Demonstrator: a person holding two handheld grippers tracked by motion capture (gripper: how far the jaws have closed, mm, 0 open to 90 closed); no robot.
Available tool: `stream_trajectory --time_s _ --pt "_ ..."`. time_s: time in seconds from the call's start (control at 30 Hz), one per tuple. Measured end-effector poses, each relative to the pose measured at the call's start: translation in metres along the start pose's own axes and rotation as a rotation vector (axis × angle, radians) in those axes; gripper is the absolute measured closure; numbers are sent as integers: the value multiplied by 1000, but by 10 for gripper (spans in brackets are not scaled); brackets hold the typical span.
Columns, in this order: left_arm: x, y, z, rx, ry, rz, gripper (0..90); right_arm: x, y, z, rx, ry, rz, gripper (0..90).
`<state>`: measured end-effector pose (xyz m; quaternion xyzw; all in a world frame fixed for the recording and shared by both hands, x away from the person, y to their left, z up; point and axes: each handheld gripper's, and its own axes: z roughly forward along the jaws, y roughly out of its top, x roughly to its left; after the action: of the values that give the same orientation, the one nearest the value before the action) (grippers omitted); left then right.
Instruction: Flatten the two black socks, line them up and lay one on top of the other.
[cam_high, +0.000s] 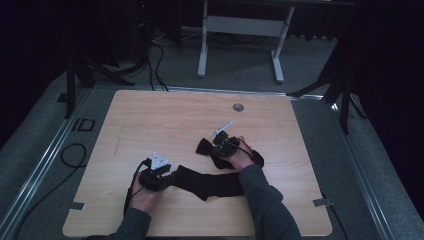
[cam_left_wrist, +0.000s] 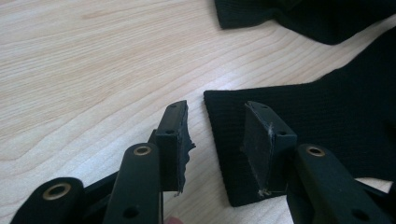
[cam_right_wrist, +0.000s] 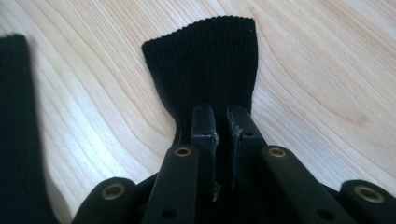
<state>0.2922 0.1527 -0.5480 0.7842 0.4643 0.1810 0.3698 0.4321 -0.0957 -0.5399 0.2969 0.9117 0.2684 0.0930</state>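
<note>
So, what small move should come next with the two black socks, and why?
Probably close the left gripper on the near sock's cuff: its jaws stand open astride the cuff edge, while the right gripper is shut on the other sock.

The table (cam_high: 165, 115) has a pale wood-grain top, smooth and matt, with a soft sheen in the gripper views. On it lie two black socks of ribbed knit cloth, matt and slightly fuzzy: one sock (cam_left_wrist: 327, 116) near the table's front edge, the other sock (cam_right_wrist: 205, 60) further toward the table's middle. The left gripper (cam_left_wrist: 217, 140) and right gripper (cam_right_wrist: 220, 135) look like matt black plastic with brass-coloured rivets; their pads (cam_left_wrist: 180, 144) look rubbery, with frayed edges.
</note>
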Motion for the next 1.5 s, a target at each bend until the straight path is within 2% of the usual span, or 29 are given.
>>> stream_trajectory --time_s 0.3,0.37,0.63,0.87,1.03,1.17,1.3,1.5 --pt "-1 -1 0 5 -1 -4 606 8 9 -17 -72 35 -10 831" --pt "-1 -1 1 7 -1 -5 606 10 12 -24 -87 39 -7 831" --pt "-2 -1 1 5 0 -6 605 24 28 -66 -179 32 -57 832" --pt "-2 -2 0 3 1 -9 604 41 33 -98 -254 42 -67 832" --pt "0 -2 -1 0 5 -14 604 57 31 -112 -262 41 -79 832" --pt "1 -2 -2 -5 9 -19 604 71 30 -128 -291 51 -77 832" --pt "3 -1 -4 -8 13 -27 604 85 23 -135 -273 47 -74 832" --pt "7 -1 -7 -18 24 -41 604 96 9 -115 -171 46 -59 832"
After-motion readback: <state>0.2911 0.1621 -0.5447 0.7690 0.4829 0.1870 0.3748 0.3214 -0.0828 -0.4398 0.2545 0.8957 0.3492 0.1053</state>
